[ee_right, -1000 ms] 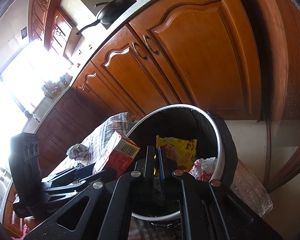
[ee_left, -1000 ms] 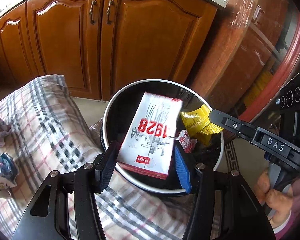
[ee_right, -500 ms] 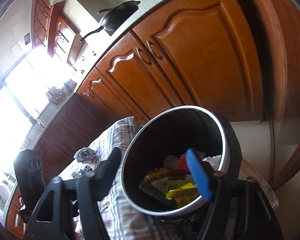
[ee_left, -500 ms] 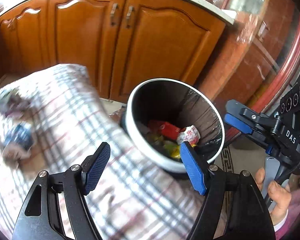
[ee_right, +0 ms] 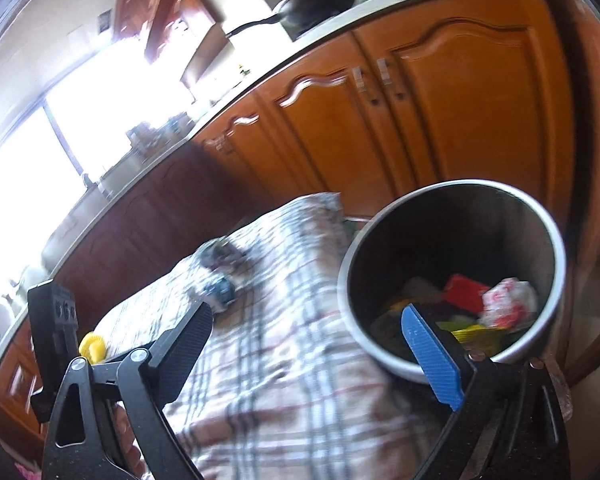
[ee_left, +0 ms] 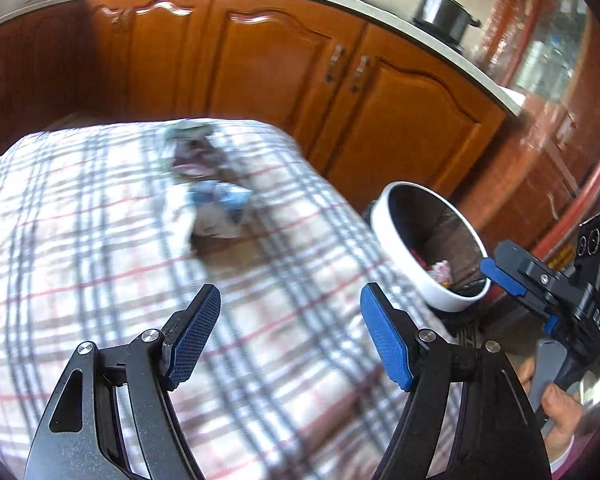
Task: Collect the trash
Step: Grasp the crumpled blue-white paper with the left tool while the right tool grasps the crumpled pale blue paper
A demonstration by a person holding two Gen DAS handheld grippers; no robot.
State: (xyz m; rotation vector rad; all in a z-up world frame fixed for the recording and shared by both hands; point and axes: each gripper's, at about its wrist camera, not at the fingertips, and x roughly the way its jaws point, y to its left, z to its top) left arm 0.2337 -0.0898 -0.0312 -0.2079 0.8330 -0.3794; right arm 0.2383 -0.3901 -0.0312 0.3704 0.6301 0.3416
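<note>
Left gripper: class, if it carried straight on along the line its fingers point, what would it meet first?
Probably the plaid tablecloth, just short of the crumpled wrappers lying on it. The left gripper is open, empty and angled down at the cloth; blur makes the depth uncertain.

No text or label is sharp enough to read

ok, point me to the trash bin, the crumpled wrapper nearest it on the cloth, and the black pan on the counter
trash bin [ee_right: 556, 248]: right wrist view, on its pale rim.
crumpled wrapper [ee_left: 220, 200]: left wrist view, on its blurred blue middle.
black pan [ee_right: 320, 0]: right wrist view, on the bowl's dark side.
</note>
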